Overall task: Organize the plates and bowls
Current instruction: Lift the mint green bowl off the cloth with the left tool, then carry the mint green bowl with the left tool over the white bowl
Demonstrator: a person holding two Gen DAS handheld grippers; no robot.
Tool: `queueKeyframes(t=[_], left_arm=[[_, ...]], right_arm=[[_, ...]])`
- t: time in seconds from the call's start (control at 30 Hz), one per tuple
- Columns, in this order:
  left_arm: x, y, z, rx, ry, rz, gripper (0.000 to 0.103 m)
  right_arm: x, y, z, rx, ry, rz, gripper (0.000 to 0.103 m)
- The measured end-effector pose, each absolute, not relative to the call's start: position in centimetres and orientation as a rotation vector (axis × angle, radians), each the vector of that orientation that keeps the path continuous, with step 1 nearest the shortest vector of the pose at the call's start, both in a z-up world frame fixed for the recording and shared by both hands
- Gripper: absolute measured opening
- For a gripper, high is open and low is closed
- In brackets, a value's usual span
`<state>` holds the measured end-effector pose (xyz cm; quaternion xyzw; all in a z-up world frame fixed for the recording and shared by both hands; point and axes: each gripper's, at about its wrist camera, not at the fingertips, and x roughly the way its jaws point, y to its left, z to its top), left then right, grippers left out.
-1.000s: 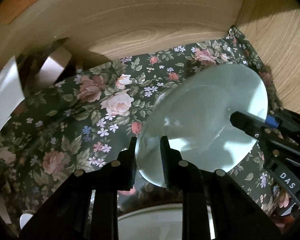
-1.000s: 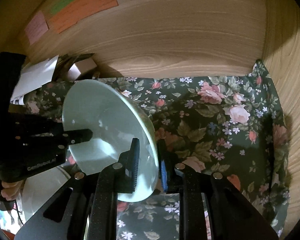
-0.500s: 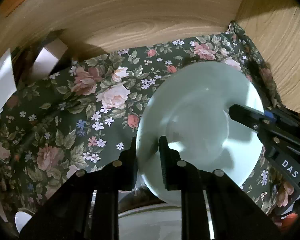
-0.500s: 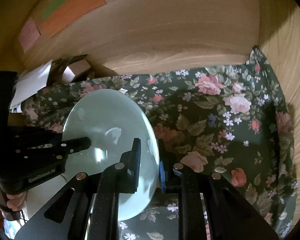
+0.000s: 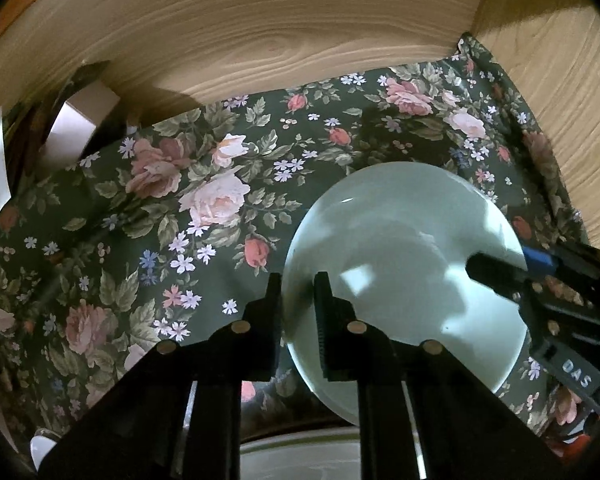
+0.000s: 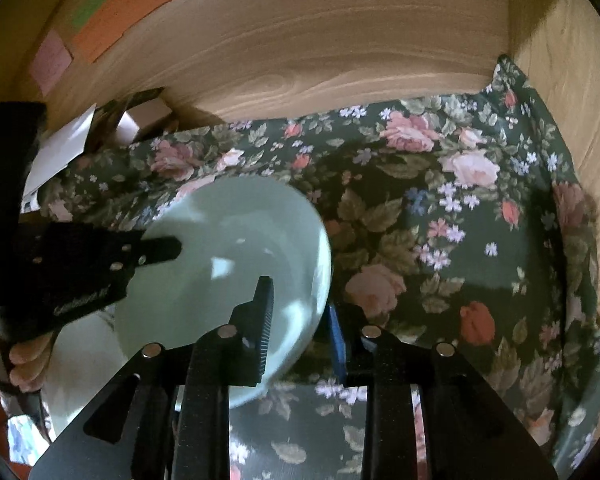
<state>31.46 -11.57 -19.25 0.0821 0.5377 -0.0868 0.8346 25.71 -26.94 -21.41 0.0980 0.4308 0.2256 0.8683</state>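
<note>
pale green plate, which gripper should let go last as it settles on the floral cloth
Left. The left gripper is clamped on the pale green plate; the right gripper jaws have just been opening, rim loose between them.

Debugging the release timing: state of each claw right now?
Left claw: closed on the rim of the round pale green ceramic plate.
Right claw: just opening, plate rim between its pads, no longer clamped.

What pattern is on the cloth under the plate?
Dark green cloth with pink roses and small flowers, clearest in the right wrist view.
</note>
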Motion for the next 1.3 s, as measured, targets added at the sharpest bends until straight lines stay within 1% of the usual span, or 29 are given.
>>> queueKeyframes(t=[0.13, 0.2, 0.33, 0.5, 0.73, 0.97, 1.3], left_arm=[[31.2, -11.6, -19.7, 0.172, 1.167, -0.204, 0.015], [30.9, -11.8, -20.3, 0.181, 1.181, -0.210, 0.017], [30.5, -12.0, -20.3, 0.201, 1.164, -0.205, 0.017], [30.4, -11.9, -19.7, 0.189, 1.156, -0.206, 0.017], [28.9, -11.4, -17.0, 0.162, 1.069, -0.220, 0.017], [26.9, -9.3, -14.4, 0.088, 1.005, -0.203, 0.016], [23.2, -5.8, -12.2, 0.027, 0.944, -0.161, 0.016]], right_arm=[[25.0, -26.7, -21.9, 0.196, 0.899, 0.468, 0.025], [25.0, -26.7, -22.0, 0.207, 0.894, 0.467, 0.025], [25.0, -26.7, -22.0, 0.222, 0.891, 0.455, 0.023], [25.0, -26.8, -21.6, 0.260, 0.885, 0.435, 0.023], [24.1, -27.1, -19.1, 0.274, 0.823, 0.427, 0.023], [22.6, -26.2, -16.0, 0.241, 0.741, 0.456, 0.023], [20.5, -23.0, -14.3, 0.199, 0.698, 0.507, 0.022]])
